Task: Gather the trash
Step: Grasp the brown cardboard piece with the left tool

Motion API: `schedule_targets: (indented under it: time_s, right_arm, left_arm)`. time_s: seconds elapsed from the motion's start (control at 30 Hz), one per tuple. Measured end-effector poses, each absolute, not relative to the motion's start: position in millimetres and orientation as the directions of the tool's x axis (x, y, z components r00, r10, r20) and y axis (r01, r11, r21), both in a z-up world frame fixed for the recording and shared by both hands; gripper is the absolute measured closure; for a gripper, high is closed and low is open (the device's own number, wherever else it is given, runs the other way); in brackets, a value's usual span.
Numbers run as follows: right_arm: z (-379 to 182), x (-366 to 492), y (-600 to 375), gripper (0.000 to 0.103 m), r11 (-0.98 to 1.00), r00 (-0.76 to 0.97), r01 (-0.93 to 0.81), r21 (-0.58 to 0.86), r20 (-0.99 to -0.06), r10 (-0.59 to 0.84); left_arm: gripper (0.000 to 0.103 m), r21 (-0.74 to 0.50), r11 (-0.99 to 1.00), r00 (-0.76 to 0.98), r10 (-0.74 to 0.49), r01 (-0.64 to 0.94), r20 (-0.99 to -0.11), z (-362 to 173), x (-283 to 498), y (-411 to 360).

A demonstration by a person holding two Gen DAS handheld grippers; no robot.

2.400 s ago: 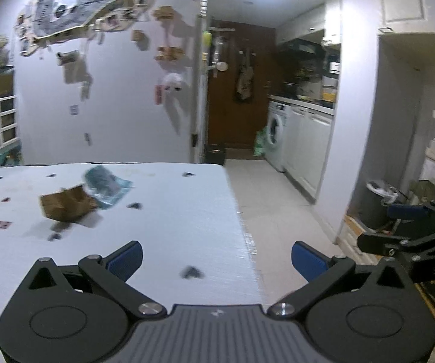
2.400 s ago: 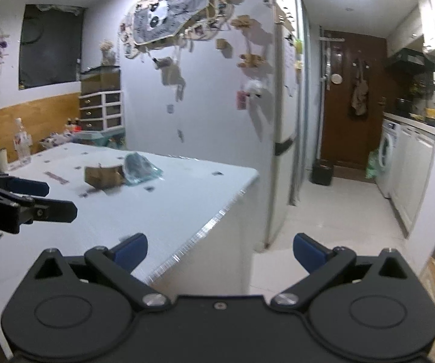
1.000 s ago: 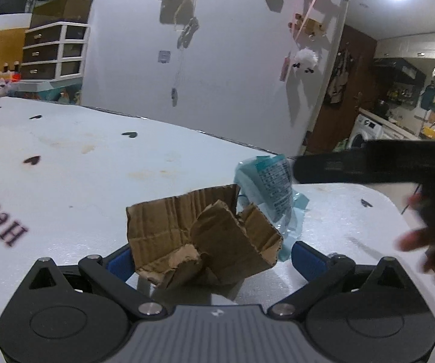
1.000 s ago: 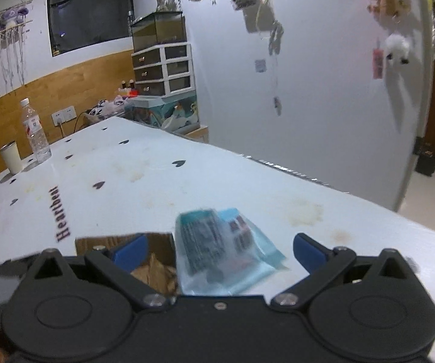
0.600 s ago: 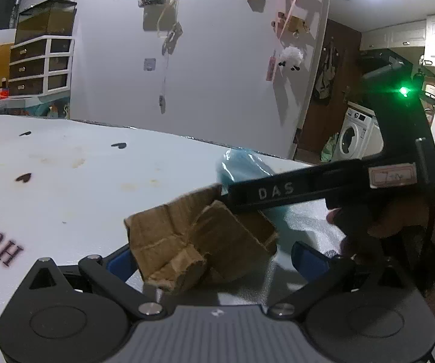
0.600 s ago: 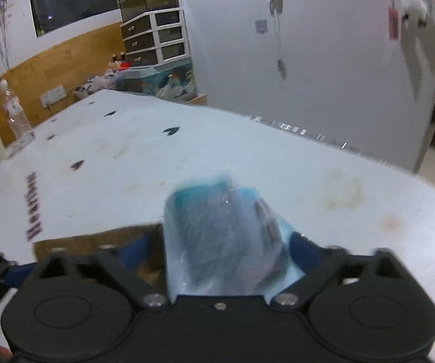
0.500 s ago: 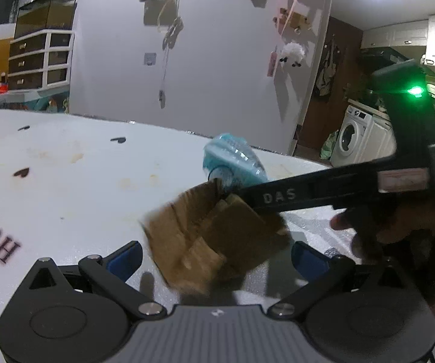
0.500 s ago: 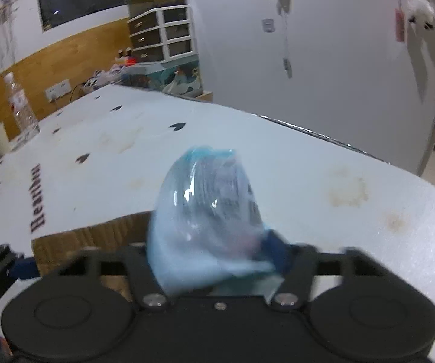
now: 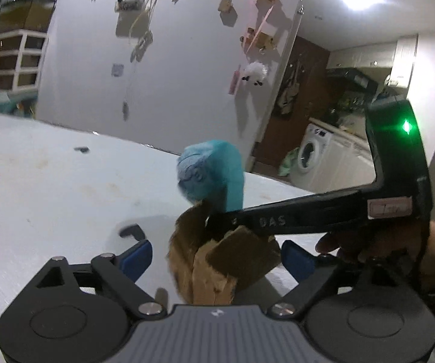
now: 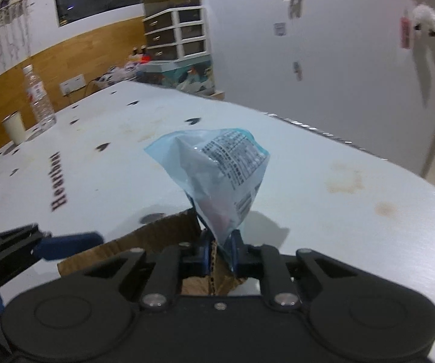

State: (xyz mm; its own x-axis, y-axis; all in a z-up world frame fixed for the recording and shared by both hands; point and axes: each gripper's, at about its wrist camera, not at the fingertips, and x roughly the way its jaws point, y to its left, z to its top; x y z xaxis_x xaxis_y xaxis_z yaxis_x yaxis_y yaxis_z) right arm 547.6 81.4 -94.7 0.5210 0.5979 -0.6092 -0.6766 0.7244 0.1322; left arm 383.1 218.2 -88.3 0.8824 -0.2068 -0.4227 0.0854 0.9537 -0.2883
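On the far left of the right wrist view I see a clear plastic water bottle (image 10: 39, 98) and a small white cup (image 10: 14, 127) standing upright near the far edge of the white table printed with black hearts (image 10: 323, 211); the two stand just beside each other.

Nearer the left side, my left gripper (image 9: 214, 257) shows its blue finger pads (image 9: 134, 255) standing apart. Its jaws have just been closing slightly, and the crumpled brown cardboard piece (image 9: 217, 260) stands between them. I see a gap between each pad and the cardboard, so this claw is open and not yet clamped.

At centre, my right gripper (image 10: 220, 249) has just been closing its jaws, and they are now nearly together, pinched on the lower corner of the light blue plastic wrapper with black printed text (image 10: 220, 175). The wrapper stands up from the pads, above the table surface. In the right wrist view an edge of the cardboard piece also sits at the pads; I cannot tell whether it is gripped along with the wrapper.

On the right of the left wrist view, a hand (image 9: 398, 245) holds the right gripper's black handle. Further right, a white washing machine (image 9: 311, 154) stands in the background kitchen.
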Motion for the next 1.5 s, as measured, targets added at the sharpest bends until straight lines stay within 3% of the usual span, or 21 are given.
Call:
schedule_targets:
  time_s: [0.07,0.23,0.4,0.57,0.63,0.7,0.73,0.97,1.07,1.23,1.43,1.5]
  right_arm:
    - [-94,549,73,0.089,0.733,0.529,-0.666,0.138,-0.605,0.595]
    - [-95,540,60,0.09,0.72,0.514,-0.68,0.139,-0.609,0.604]
    - [-95,519,52,0.09,0.678,0.485,-0.725,0.126,-0.606,0.631]
    - [-92,496,44,0.09,0.649,0.48,-0.753,0.107,-0.585,0.653]
    - [-90,489,43,0.09,0.645,0.489,-0.759,0.089,-0.576,0.655]
    - [-88,484,43,0.09,0.644,0.499,-0.762,0.066,-0.572,0.65]
    - [-87,482,43,0.09,0.645,0.507,-0.762,0.052,-0.571,0.645]
    - [-77,479,24,0.09,0.685,0.557,-0.727,0.042,-0.547,0.625]
    - [-74,473,11,0.09,0.694,0.578,-0.72,-0.002,-0.555,0.598]
    - [-77,454,-11,0.09,0.678,0.578,-0.73,-0.085,-0.605,0.547]
    - [-92,406,-24,0.089,0.611,0.547,-0.774,-0.163,-0.659,0.516]
    - [-96,395,-27,0.079,0.606,0.548,-0.777,-0.172,-0.657,0.517]
  left_arm:
    - [0.021,-0.329,0.94,0.881,-0.229,0.089,-0.415,-89,382,221]
    - [0.022,-0.447,0.893,0.88,-0.253,0.052,-0.403,-93,379,237]
    - [0.033,-0.563,0.826,0.861,-0.29,0.004,-0.419,-100,376,254]
    - [0.06,-0.571,0.821,0.805,-0.358,0.029,-0.473,-107,379,248]
    - [0.064,-0.563,0.823,0.78,-0.401,0.076,-0.481,-107,380,238]
    - [0.078,-0.552,0.826,0.757,-0.432,0.114,-0.49,-108,380,228]
    - [0.096,-0.543,0.831,0.748,-0.436,0.122,-0.5,-110,380,224]
    - [0.1,-0.548,0.828,0.768,-0.426,0.119,-0.477,-111,378,226]
    - [0.1,-0.536,0.842,0.795,-0.362,0.056,-0.486,-112,377,237]
    - [0.1,-0.53,0.848,0.835,-0.277,-0.019,-0.475,-107,372,251]
    - [0.1,-0.527,0.849,0.857,-0.257,-0.02,-0.447,-101,367,250]
    - [0.1,-0.524,0.852,0.853,-0.271,-0.005,-0.447,-101,367,246]
